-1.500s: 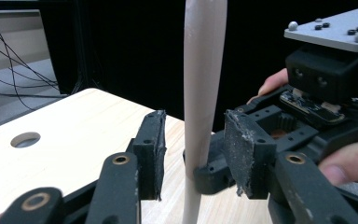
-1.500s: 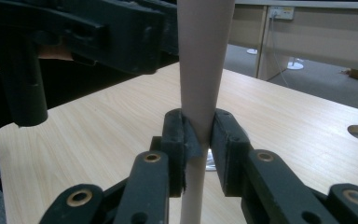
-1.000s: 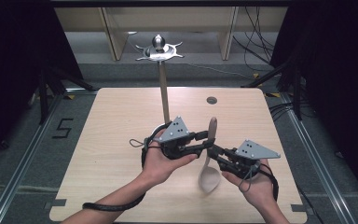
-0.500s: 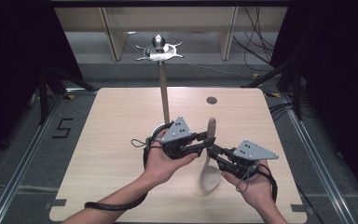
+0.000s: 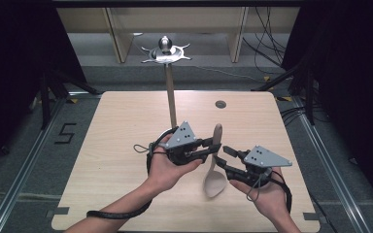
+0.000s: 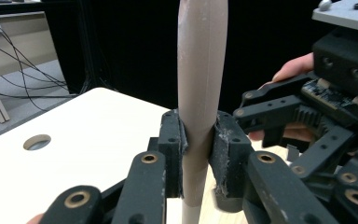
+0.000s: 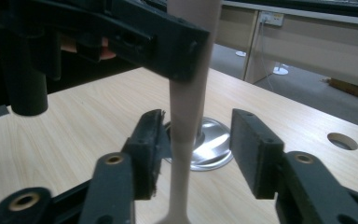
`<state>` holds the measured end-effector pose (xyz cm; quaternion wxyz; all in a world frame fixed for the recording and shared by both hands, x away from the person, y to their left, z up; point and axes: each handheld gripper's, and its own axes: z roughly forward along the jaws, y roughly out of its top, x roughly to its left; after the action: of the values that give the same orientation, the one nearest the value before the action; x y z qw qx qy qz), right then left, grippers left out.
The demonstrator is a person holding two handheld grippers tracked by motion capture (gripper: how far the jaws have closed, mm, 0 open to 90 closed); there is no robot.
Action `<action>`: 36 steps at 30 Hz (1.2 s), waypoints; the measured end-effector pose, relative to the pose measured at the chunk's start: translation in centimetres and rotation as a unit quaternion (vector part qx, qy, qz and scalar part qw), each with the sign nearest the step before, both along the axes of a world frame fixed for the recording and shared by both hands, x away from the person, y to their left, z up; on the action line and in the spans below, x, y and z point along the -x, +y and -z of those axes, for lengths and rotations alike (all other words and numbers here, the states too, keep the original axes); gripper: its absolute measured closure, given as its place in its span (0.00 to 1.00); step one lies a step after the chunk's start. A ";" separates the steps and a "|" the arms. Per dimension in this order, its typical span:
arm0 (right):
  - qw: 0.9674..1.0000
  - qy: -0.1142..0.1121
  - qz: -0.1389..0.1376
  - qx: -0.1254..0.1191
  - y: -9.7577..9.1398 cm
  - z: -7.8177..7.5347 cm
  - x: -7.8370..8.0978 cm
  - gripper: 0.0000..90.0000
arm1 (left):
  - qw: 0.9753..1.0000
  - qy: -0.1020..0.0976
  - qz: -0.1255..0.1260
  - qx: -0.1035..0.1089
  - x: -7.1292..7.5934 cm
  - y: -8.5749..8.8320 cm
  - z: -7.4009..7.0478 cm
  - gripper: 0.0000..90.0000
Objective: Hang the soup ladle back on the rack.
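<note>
High view, centre: beige spoon [image 5: 213, 167] upright, bowl down. Left gripper view: left gripper [image 6: 196, 154] clamped on handle. Right gripper view: right gripper [image 7: 196, 154] just opened, jaws clear. Could swing or slip, held single-handed.

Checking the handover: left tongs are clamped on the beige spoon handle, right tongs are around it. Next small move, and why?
Probably draw the right tongs back off the spoon. Its jaws have just been opening and now stand apart, with a gap on one side of the handle, while the left tongs pinch the handle between both pads. So the left tongs appear to carry it alone.
</note>
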<state>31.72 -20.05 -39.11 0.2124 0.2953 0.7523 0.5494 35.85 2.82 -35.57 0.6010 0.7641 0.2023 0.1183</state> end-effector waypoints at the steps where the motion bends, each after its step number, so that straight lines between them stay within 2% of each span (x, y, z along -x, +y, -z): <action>1: 1.000 0.000 0.000 0.000 0.0 0.0 0.0 0.58 | 1.000 0.000 0.000 0.000 0.0 0.0 0.0 0.82; 2: 1.000 -0.010 0.001 0.007 -0.2 0.0 0.0 0.56 | 1.000 -0.001 0.001 -0.002 -0.1 0.3 0.0 0.82; 3: 1.000 -0.007 0.003 0.005 -0.5 0.2 0.3 0.53 | 1.000 -0.002 0.000 -0.001 -0.2 0.5 0.0 0.82; 4: 1.000 -0.014 0.003 0.008 -0.7 0.3 0.4 0.53 | 1.000 -0.002 0.001 -0.002 -0.2 0.7 -0.1 0.82; 5: 1.000 0.001 0.000 0.015 -1.0 0.3 0.6 0.52 | 1.000 -0.003 0.002 -0.004 -0.4 1.3 -0.2 0.82; 6: 1.000 0.010 -0.003 0.011 -1.2 0.5 0.8 0.51 | 1.000 -0.003 0.002 -0.004 -0.4 1.3 -0.2 0.82; 7: 1.000 0.006 0.006 0.009 -1.4 0.6 0.9 0.51 | 1.000 -0.004 0.003 -0.003 -0.5 1.6 -0.2 0.82; 8: 1.000 0.001 0.001 0.004 -1.6 0.7 0.8 0.51 | 1.000 -0.007 0.008 -0.003 -0.6 2.2 -0.4 0.82; 9: 1.000 0.015 0.008 0.004 -1.9 0.8 0.9 0.51 | 1.000 -0.007 0.008 -0.003 -0.6 2.2 -0.4 0.82; 10: 1.000 0.018 0.015 0.002 -2.1 0.9 1.0 0.51 | 1.000 -0.013 0.015 -0.005 -0.7 2.9 -0.6 0.82; 11: 1.000 0.013 0.010 0.008 -2.5 1.0 0.8 0.51 | 1.000 -0.015 0.016 -0.005 -0.7 3.3 -0.7 0.82; 14: 1.000 0.013 0.021 0.002 -3.0 1.4 0.7 0.51 | 1.000 -0.011 0.013 -0.001 -0.7 3.9 -0.9 0.82; 15: 0.999 0.034 0.021 -0.006 -3.2 1.5 0.9 0.51 | 1.000 -0.014 0.017 0.000 -0.8 4.3 -1.0 0.82; 16: 0.999 0.020 0.027 -0.001 -3.6 1.7 0.7 0.51 | 1.000 -0.012 0.015 -0.002 -0.7 4.6 -1.1 0.82; 17: 0.999 0.030 0.033 -0.001 -4.0 1.9 0.7 0.51 | 1.000 -0.006 0.012 -0.001 -0.6 4.9 -1.2 0.82; 18: 0.999 0.030 0.033 -0.001 -4.0 1.9 0.7 0.51 | 1.000 -0.001 0.011 0.000 -0.5 5.1 -1.2 0.82; 19: 0.999 0.040 0.035 0.009 -4.5 2.1 0.7 0.51 | 1.000 -0.015 0.015 -0.001 -0.7 5.7 -1.4 0.82; 20: 0.999 0.040 0.035 0.009 -4.5 2.1 0.7 0.51 | 1.000 -0.015 0.015 -0.001 -0.7 5.7 -1.4 0.82; 21: 0.997 0.059 0.046 0.002 -4.8 2.4 0.8 0.51 | 1.000 -0.021 0.016 0.005 -0.7 6.2 -1.6 0.82; 22: 0.997 0.059 0.046 0.002 -4.8 2.4 0.8 0.51 | 1.000 -0.021 0.016 0.005 -0.7 6.2 -1.6 0.82; 23: 0.998 0.048 0.050 0.004 -5.2 2.7 0.5 0.51 | 1.000 -0.023 0.018 0.003 -0.7 6.5 -1.6 0.82; 24: 0.996 0.064 0.061 -0.002 -5.3 2.8 0.7 0.51 | 1.000 -0.023 0.019 0.005 -0.7 6.9 -1.7 0.82; 25: 0.997 0.054 0.055 -0.003 -5.5 2.9 0.5 0.51 | 1.000 -0.024 0.020 0.006 -0.7 7.1 -1.8 0.82; 26: 0.997 0.054 0.055 -0.003 -5.5 2.9 0.5 0.51 | 1.000 -0.024 0.020 0.006 -0.7 7.1 -1.8 0.82; 27: 0.995 0.071 0.064 0.000 -5.8 3.1 0.6 0.51 | 0.999 -0.025 0.023 0.005 -0.7 7.3 -1.8 0.82; 28: 0.996 0.059 0.060 0.003 -6.0 3.3 0.4 0.51 | 0.999 -0.026 0.026 0.004 -0.8 7.7 -1.9 0.82; 29: 0.995 0.076 0.067 -0.007 -5.9 3.4 0.6 0.51 | 0.999 -0.026 0.026 0.004 -0.8 7.7 -1.9 0.82; 30: 0.996 0.059 0.062 0.000 -6.1 3.6 0.3 0.51 | 0.999 -0.027 0.029 0.003 -0.9 7.8 -2.0 0.82; 33: 0.995 0.075 0.072 0.000 -6.3 3.7 0.5 0.51 | 0.999 -0.025 0.033 0.001 -1.1 8.3 -2.3 0.82; 34: 0.996 0.056 0.073 0.009 -6.6 3.8 0.2 0.51 | 0.999 -0.026 0.035 0.002 -1.2 8.4 -2.3 0.82; 36: 0.995 0.060 0.079 0.004 -6.7 4.0 0.1 0.51 | 0.999 -0.024 0.037 0.000 -1.3 8.6 -2.5 0.82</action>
<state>31.59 -26.79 -43.15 0.2103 0.3851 0.7406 0.5089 37.20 11.41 -33.09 0.6097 0.7680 0.1590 0.1145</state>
